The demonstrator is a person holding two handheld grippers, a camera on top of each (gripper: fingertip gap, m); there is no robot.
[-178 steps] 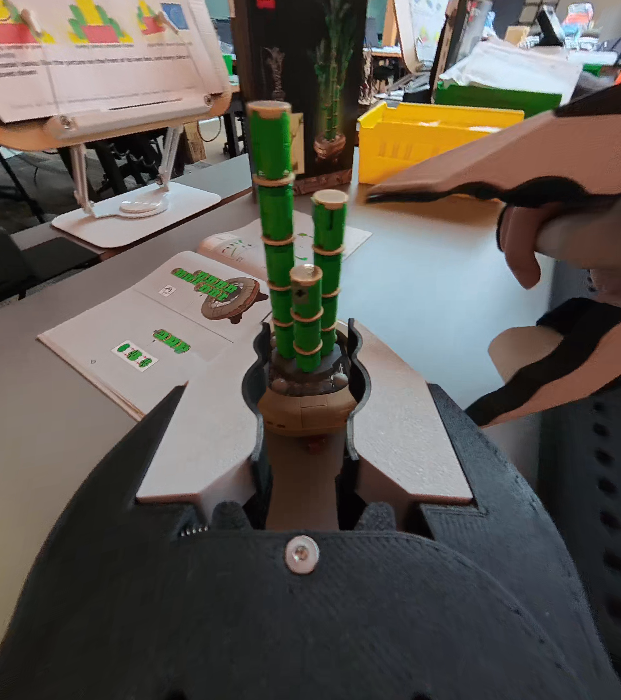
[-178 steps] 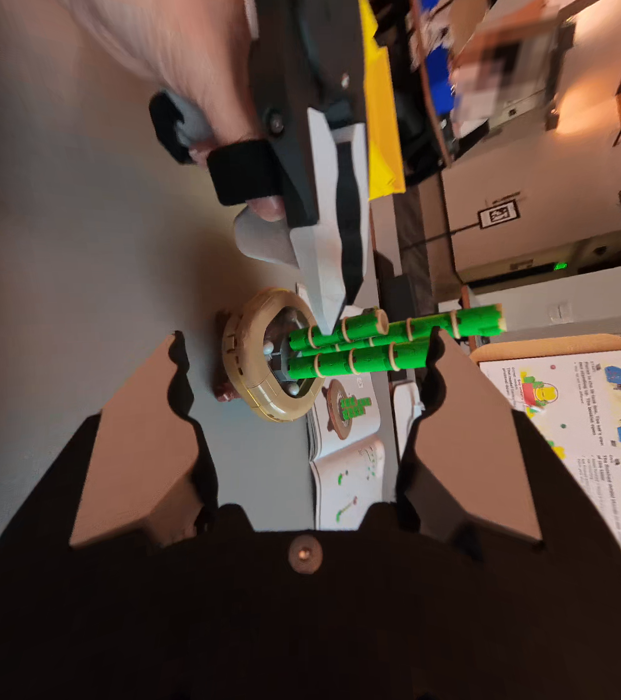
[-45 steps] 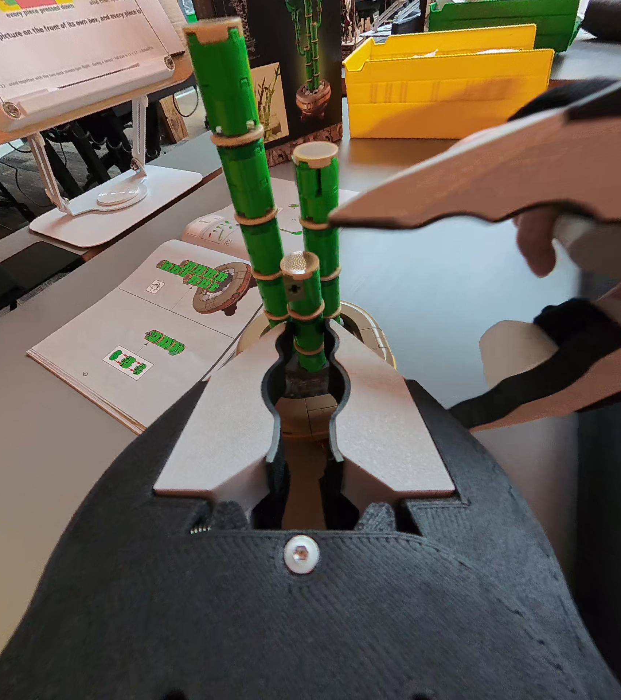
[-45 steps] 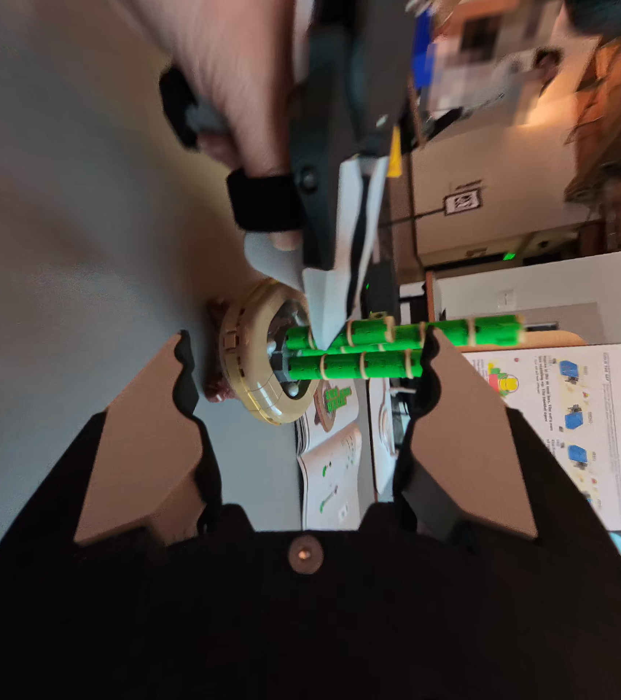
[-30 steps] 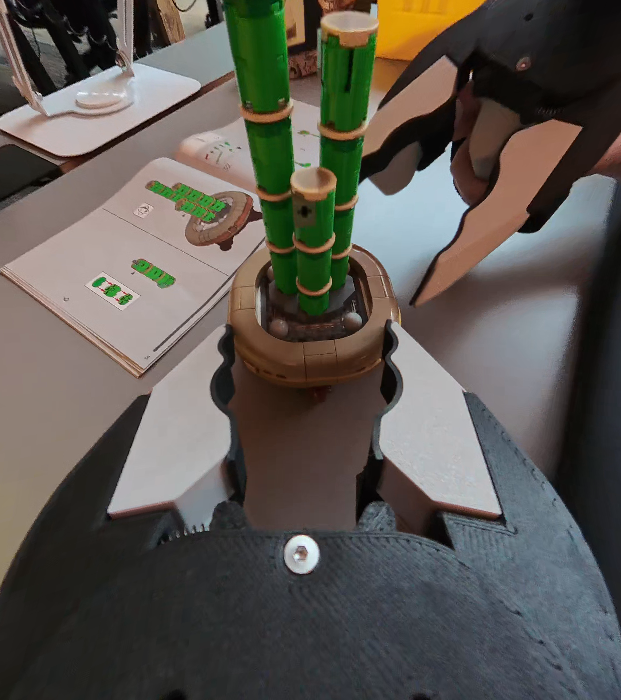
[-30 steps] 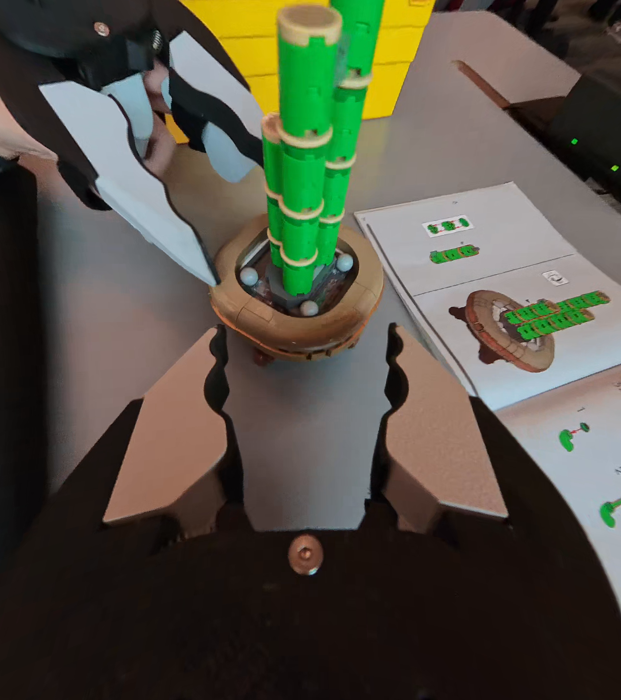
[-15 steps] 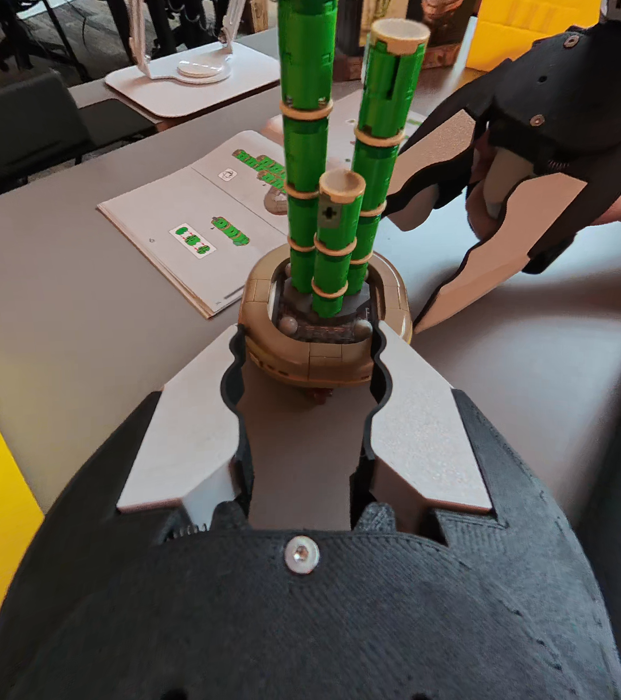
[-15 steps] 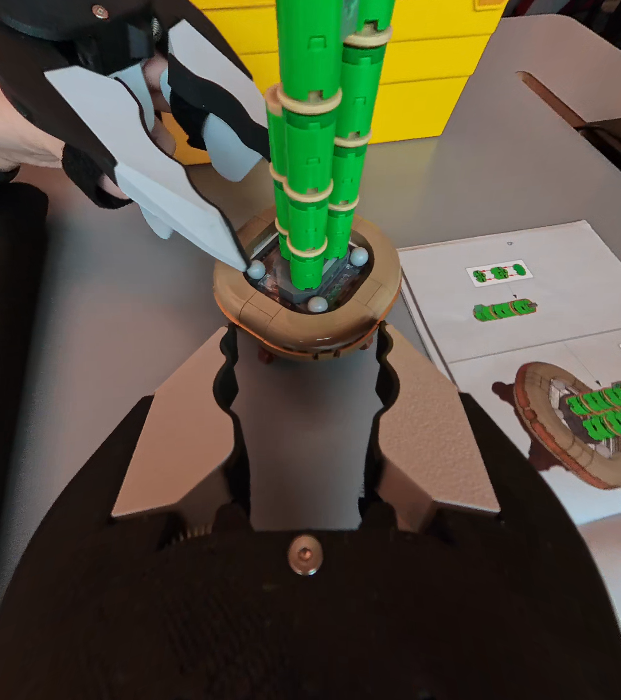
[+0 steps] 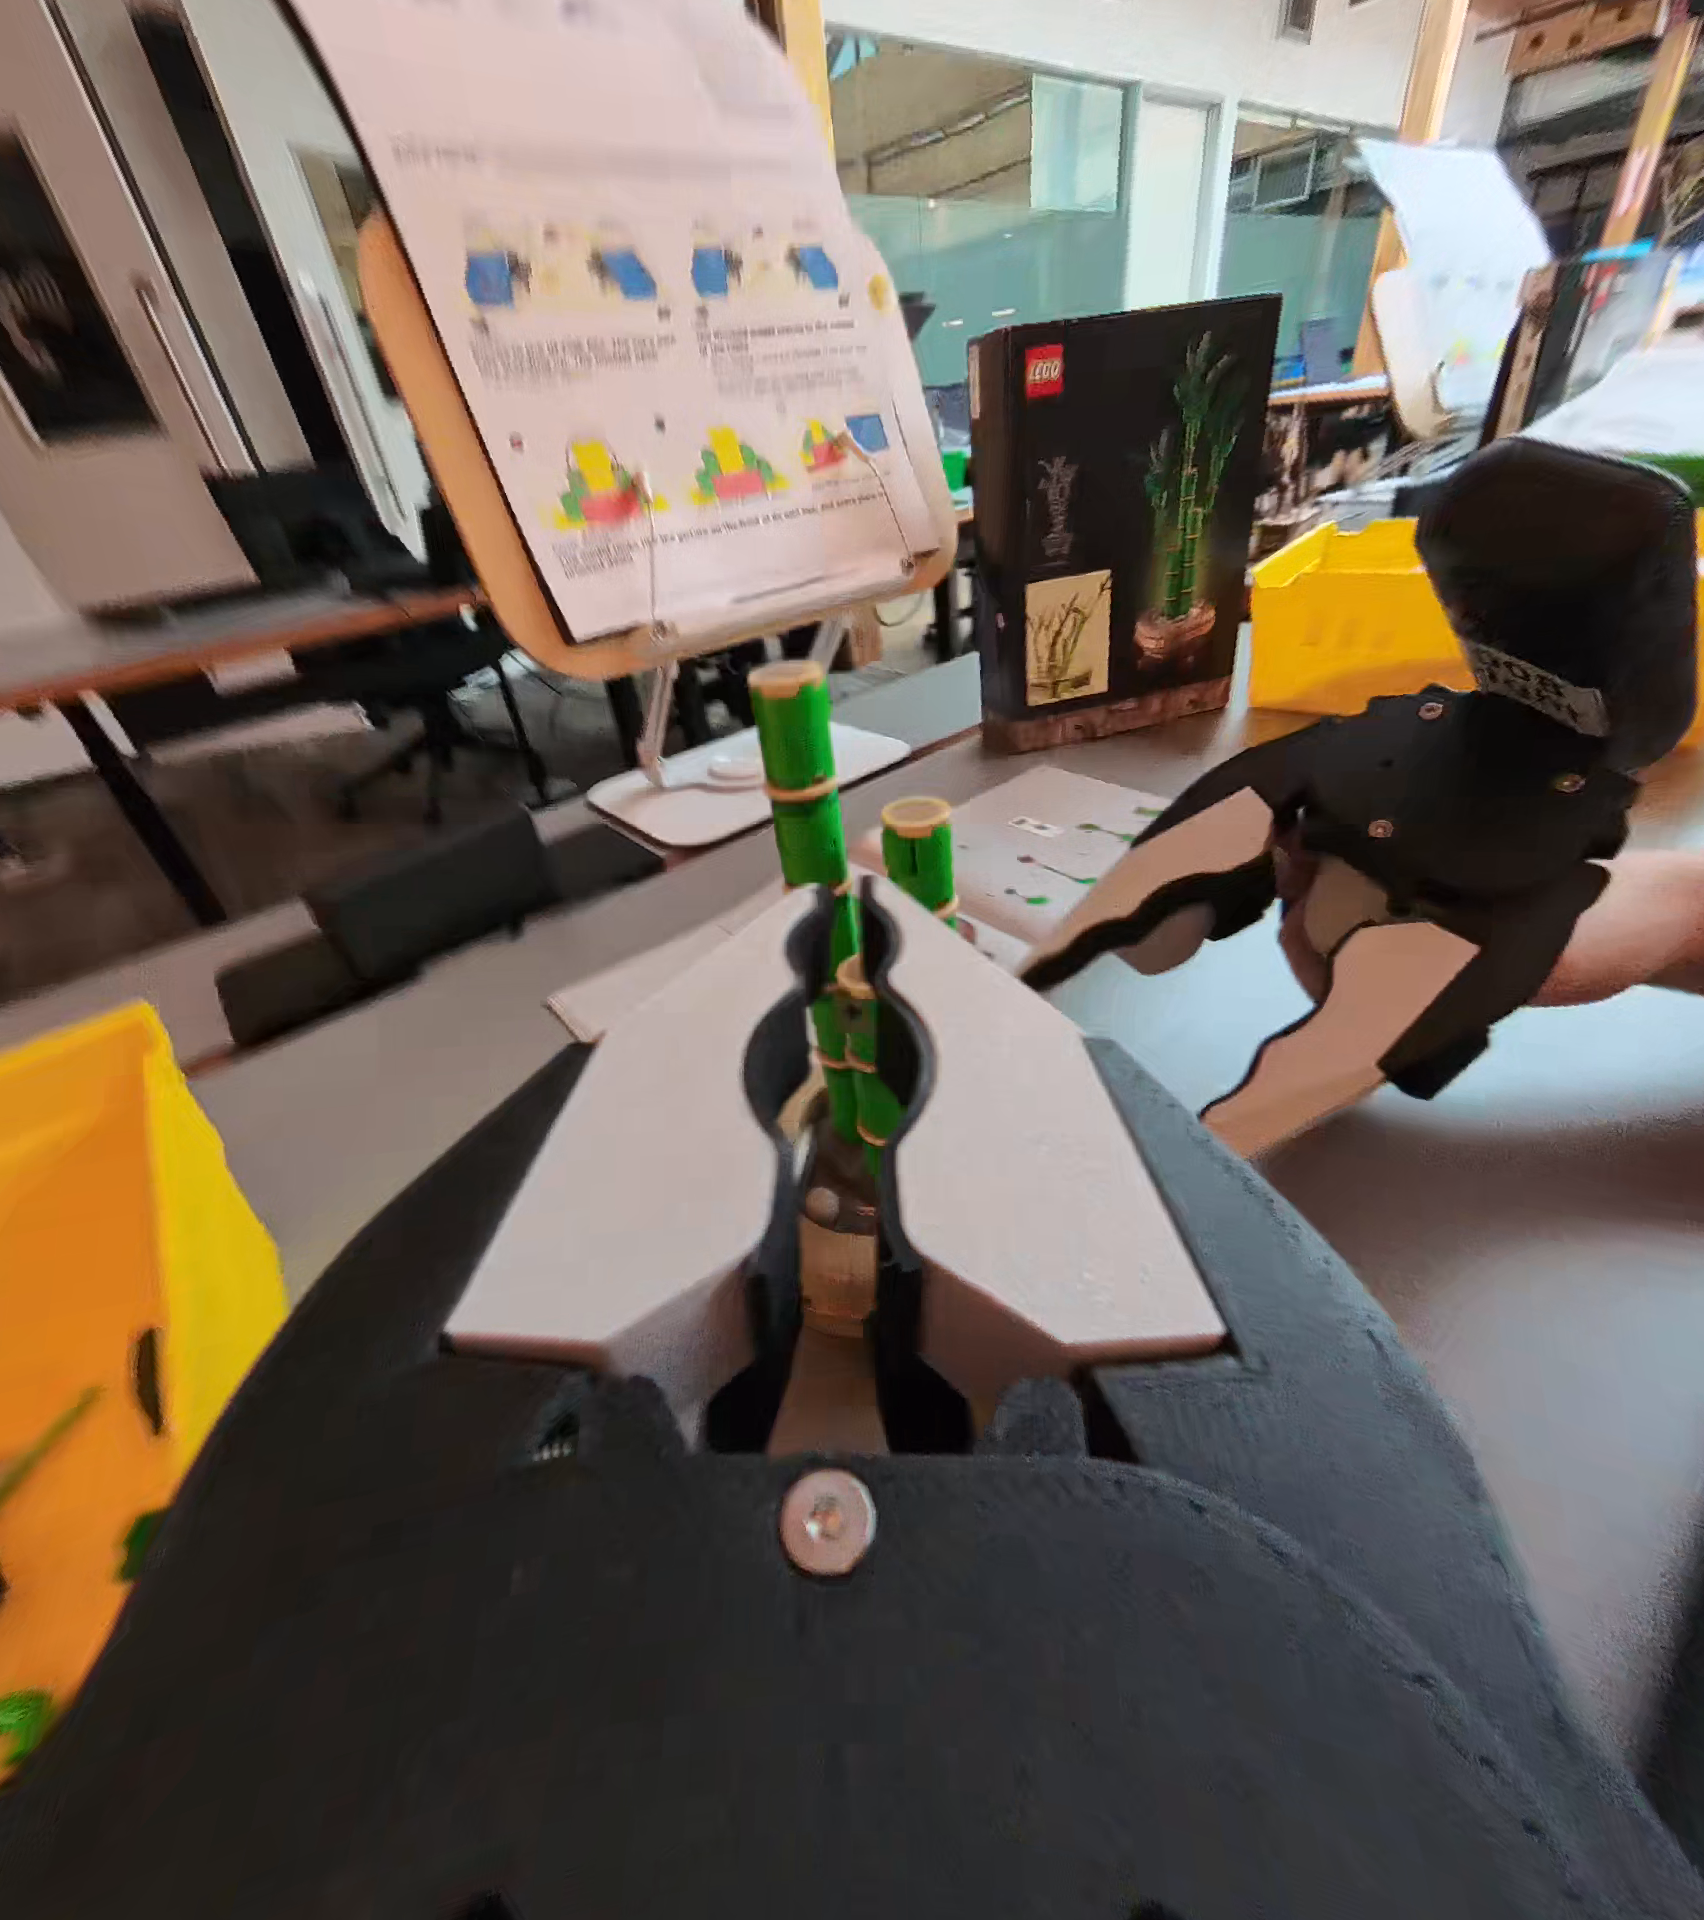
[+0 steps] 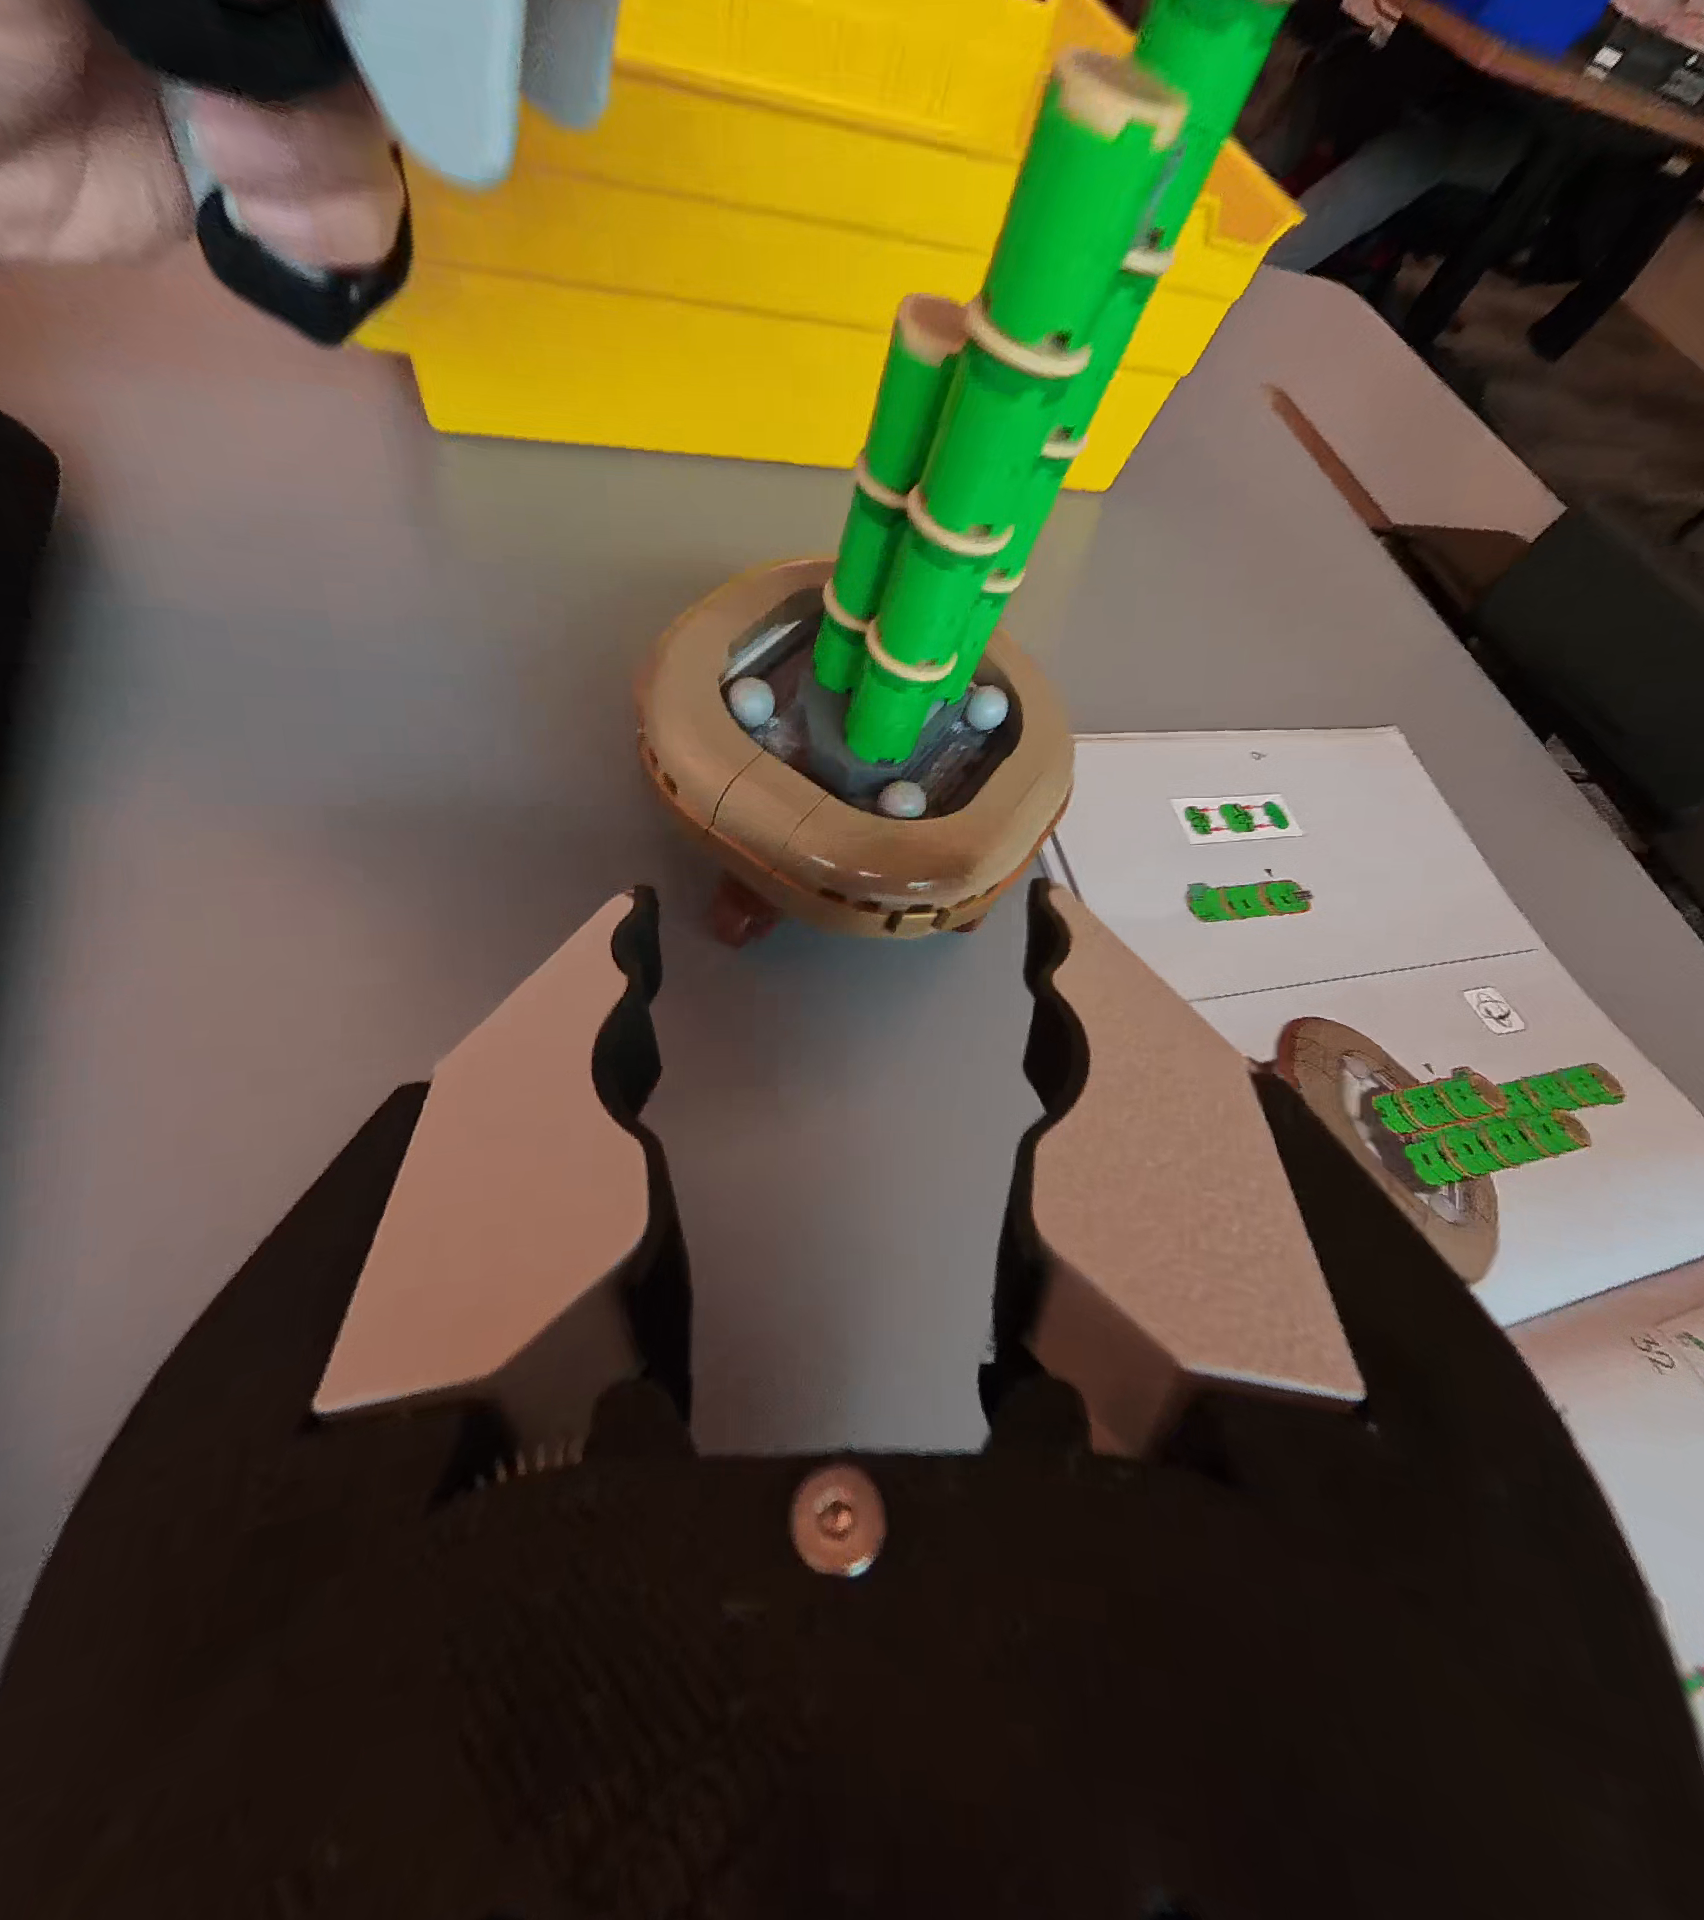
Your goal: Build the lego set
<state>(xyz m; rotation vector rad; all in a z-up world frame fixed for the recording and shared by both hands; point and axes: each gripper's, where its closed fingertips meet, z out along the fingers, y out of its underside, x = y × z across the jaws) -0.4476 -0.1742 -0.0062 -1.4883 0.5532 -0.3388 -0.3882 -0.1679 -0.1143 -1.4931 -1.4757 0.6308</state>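
The lego bamboo model, three green stalks (image 10: 941, 540) in a tan round pot (image 10: 827, 842), stands on the grey table. My right gripper (image 10: 835, 904) is open and empty, its fingertips just short of the pot's near side. It also shows in the left wrist view (image 9: 1118, 1049), to the right of the model. My left gripper (image 9: 843, 904) is shut and empty, back from the model. The stalks (image 9: 794, 769) and the pot (image 9: 832, 1257) show above it and through the gap between its fingers. In the right wrist view it hangs blurred at the top left (image 10: 453, 83), clear of the model.
An open instruction booklet (image 10: 1347, 914) lies right of the pot. A yellow bin (image 10: 723, 312) stands behind the model and holds green pieces in the left wrist view (image 9: 27, 1247). The set's box (image 9: 1118, 520), a sheet on a stand (image 9: 671, 416) and another yellow bin (image 9: 1347, 623) stand at the far side. Left tips to right tips: about 12 cm.
My left gripper has drawn back and up from the pot and has shut. My right gripper has pulled back a little and stays open. The model stands where it was.
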